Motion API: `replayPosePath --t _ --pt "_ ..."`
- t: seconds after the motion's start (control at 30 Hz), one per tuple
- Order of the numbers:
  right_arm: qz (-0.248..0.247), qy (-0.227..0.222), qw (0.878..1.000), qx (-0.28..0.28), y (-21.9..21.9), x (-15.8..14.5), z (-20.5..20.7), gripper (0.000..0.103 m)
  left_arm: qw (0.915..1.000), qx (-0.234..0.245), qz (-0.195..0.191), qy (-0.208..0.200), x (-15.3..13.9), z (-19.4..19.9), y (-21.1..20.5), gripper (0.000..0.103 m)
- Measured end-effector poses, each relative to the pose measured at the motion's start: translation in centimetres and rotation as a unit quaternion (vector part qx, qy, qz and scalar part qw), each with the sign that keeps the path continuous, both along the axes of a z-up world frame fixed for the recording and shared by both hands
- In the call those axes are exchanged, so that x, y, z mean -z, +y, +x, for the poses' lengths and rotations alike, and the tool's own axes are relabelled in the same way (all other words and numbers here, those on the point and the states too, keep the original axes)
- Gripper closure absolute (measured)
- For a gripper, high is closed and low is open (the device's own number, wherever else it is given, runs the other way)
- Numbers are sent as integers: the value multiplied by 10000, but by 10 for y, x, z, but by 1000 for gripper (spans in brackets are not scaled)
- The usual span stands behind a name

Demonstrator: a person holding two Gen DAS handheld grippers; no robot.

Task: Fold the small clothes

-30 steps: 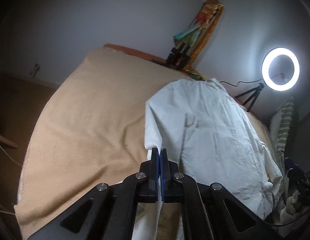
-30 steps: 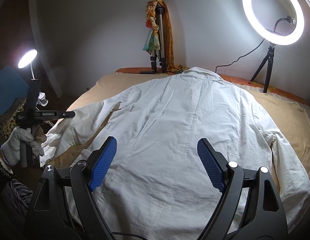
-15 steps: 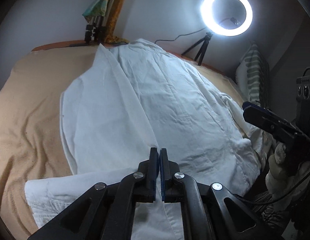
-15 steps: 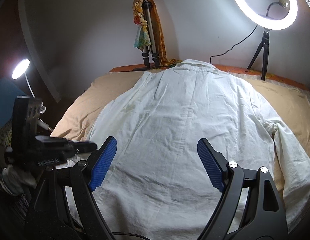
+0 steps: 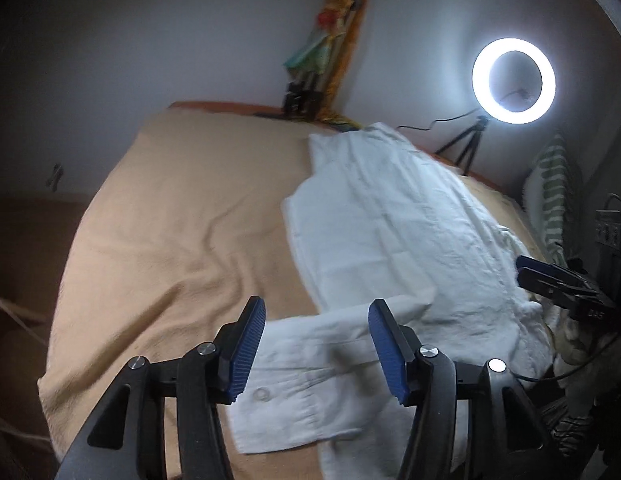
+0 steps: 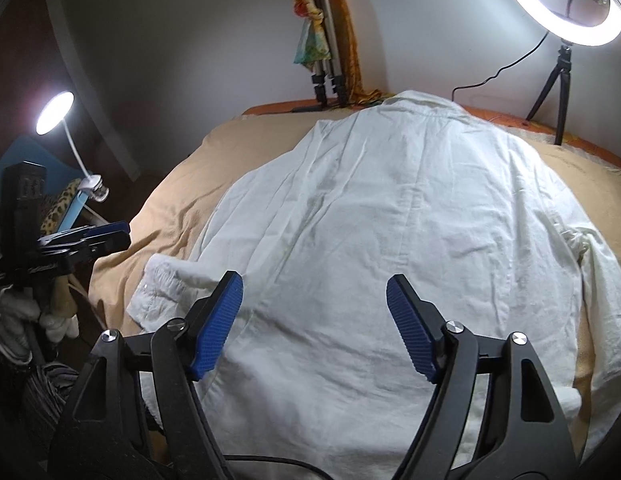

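1. The left gripper point(image 5: 316, 344) hovers over the near edge of the bed with its jaws opening; the cuffed sleeve point(image 5: 306, 384) lies beneath them on the blanket, and no pad presses on it, so it reads as released.
2. The right gripper point(image 6: 313, 322) hangs above the lower back of the white shirt point(image 6: 390, 220), its jaws closing a little but holding nothing between them.
3. The shirt lies spread back-up on the tan blanket point(image 5: 182, 220), collar toward the far wall. Its left side is folded in over the body, and that sleeve runs crosswise along the near hem.
4. The other sleeve point(image 6: 598, 280) lies unfolded at the right edge.
5. Step in hand, as I judge it: the first side fold is laid and let go.
6. The next move likely calls for the right gripper to pinch the right sleeve or shoulder and carry it inward, keeping the laid fold undisturbed.
7. A ring light point(image 6: 562, 4) stands beyond the bed.
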State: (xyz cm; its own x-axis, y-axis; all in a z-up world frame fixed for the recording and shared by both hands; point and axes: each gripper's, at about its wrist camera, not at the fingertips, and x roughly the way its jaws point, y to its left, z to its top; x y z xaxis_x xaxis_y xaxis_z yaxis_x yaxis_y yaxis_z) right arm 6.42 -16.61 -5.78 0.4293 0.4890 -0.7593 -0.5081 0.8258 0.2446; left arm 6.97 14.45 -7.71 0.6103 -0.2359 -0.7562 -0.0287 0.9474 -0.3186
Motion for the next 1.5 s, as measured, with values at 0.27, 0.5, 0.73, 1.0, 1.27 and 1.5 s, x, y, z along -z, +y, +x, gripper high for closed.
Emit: replayPosePath --t 0.27,0.5,0.73,1.0,1.27,1.5 --pt "-12 119 9999 -120 15 10 -6 28 9961 -399 -48 788 57 -1 29 50" --pt "13 241 9997 -54 14 17 -5 28 9975 40 -108 702 60 3 15 101" --pt "58 271 9996 2 8 17 -5 28 9970 598 -489 -25 7 -27 -9 102" --pt "211 625 9978 8 3 27 0 28 9668 2360 -958 -225 -28 -63 -88 71" --pt "473 1395 9883 -405 9 45 -12 34 9867 1298 -750 628 11 -36 -70 71" --pt "548 1972 9753 -831 30 71 -27 52 9808 1130 -1150 1095 42 -16 -77 91"
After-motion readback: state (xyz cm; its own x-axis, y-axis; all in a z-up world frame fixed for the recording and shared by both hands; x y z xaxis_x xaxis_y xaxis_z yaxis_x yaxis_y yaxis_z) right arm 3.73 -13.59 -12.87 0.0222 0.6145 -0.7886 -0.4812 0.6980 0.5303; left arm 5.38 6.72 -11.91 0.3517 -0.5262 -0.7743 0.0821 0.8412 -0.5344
